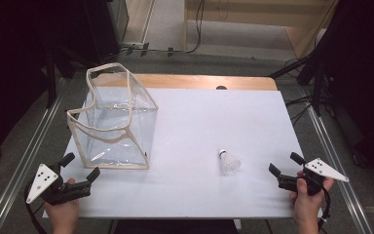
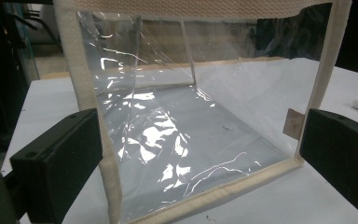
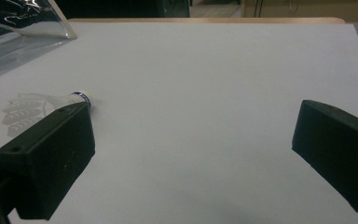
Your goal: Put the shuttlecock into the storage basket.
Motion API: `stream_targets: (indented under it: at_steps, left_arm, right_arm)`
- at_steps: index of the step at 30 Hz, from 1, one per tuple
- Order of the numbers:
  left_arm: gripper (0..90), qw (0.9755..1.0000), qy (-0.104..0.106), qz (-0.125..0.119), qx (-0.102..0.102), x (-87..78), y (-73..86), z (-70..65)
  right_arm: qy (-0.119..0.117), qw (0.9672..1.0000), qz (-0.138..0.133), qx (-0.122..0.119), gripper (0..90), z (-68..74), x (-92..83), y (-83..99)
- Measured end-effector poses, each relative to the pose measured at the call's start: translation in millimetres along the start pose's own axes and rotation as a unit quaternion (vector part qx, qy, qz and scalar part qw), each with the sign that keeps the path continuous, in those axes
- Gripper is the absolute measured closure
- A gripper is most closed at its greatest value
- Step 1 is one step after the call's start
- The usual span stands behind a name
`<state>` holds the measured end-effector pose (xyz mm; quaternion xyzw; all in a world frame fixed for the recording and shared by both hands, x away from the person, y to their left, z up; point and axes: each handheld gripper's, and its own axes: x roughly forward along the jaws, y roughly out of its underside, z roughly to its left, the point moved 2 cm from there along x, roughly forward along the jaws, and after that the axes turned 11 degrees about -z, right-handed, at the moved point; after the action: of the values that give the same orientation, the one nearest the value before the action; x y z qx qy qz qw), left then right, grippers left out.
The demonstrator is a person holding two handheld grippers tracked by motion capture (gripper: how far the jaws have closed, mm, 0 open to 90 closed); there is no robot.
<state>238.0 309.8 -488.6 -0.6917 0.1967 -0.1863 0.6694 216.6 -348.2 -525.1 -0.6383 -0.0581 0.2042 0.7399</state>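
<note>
Shuttlecock [image 1: 229, 163] mid-sheet, well apart from bag [image 1: 114, 119].

Both hands low and well apart — left gripper [image 1: 80, 165] and right gripper [image 1: 283, 163] gape wide.

We see a clear plastic bag [image 1: 119, 117] edged all round in cream woven trim, with glare streaking its see-through walls. The shuttlecock [image 1: 228, 163] is white, its cork carrying a thin blue band. Both lie on a white sheet [image 1: 214, 122] that covers a light wooden table [image 1: 199, 81]. The left gripper [image 1: 81, 167] and the right gripper [image 1: 285, 163] have matt black jaws, and each carries a pale grey three-cornered plate dotted with small black spots. The floor [image 1: 34, 131] around is grey.
</note>
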Motion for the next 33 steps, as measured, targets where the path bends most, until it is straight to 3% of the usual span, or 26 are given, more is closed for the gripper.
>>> stream_targets:
  at_steps: [8, 13, 16, 21, 25, 27, 33]
  left_arm:
    - [0.0, 1.0, -0.002, 0.0, 0.0, 0.7, 0.1, 0.0]
    - [0.0, 1.0, -0.001, 0.0, 0.001, 0.2, 0.0, 0.2]
    - [0.0, 1.0, 0.002, 0.002, 0.007, 0.6, 0.2, -1.5]
    - [0.0, 1.0, 0.002, 0.001, 0.004, 0.2, 0.1, -1.0]
    - [0.0, 1.0, 0.002, 0.002, 0.008, -0.2, 0.5, -2.2]
    - [0.0, 0.9999, 0.001, 0.004, 0.009, -0.3, 0.6, -2.6]
    - [0.0, 1.0, -0.001, 0.004, 0.008, 0.2, 0.7, -2.6]
  right_arm:
    - [0.002, 1.0, 0.002, -0.004, 0.0, 0.5, -0.2, -0.6]
    - [0.015, 0.9995, 0.013, -0.025, 0.0, 5.0, 1.4, -1.3]
    - [0.013, 0.9991, 0.015, -0.037, 0.0, 10.1, 3.8, -3.6]
    - [0.004, 0.9996, 0.004, -0.026, 0.0, 15.3, 5.7, -8.6]
    - [0.005, 0.9992, 0.007, -0.038, 0.0, 22.0, 8.5, -13.9]
    - [0.008, 0.9984, 0.008, -0.056, 0.0, 28.3, 10.4, -18.6]
    - [-0.001, 0.9978, 0.019, -0.064, 0.0, 40.2, 13.8, -25.3]
